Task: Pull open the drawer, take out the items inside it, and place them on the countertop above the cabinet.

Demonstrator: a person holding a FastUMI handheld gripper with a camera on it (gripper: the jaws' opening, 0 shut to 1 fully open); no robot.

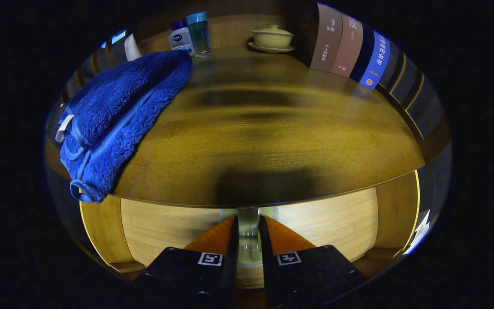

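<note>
Found jaws drawn narrow on the knob [248, 246], and judged both fingers of the gripper [248, 223] to be pressing its sides, so counted it as a grip. Placed that knob high on the drawer [315, 223] front, just under the lip of the countertop [272, 128]. Took the drawer for shut or barely started, and could not see anything of its contents. Feared a slip first: judged the knob smooth and shiny, held only near the fingertips, so expected a pull off to one side or upward to strip the fingers off it. Feared next a knock against the overhanging lip if lifted while drawing back. Noted a blue towel [114, 116] draped over the counter's left edge and hanging down beside the drawer; judged it liable to be snagged and dragged off on a careless reach. Reckoned free room in the middle of the top for setting things down, with a white bottle [179, 39], a blue-capped bottle [199, 34] and a lidded bowl [272, 37] on a saucer standing at the back, well beyond the fingers, and books [350, 43] upright along the right. Saw a brand mark on the white bottle and printed characters on the book spines, and left both unread
</note>
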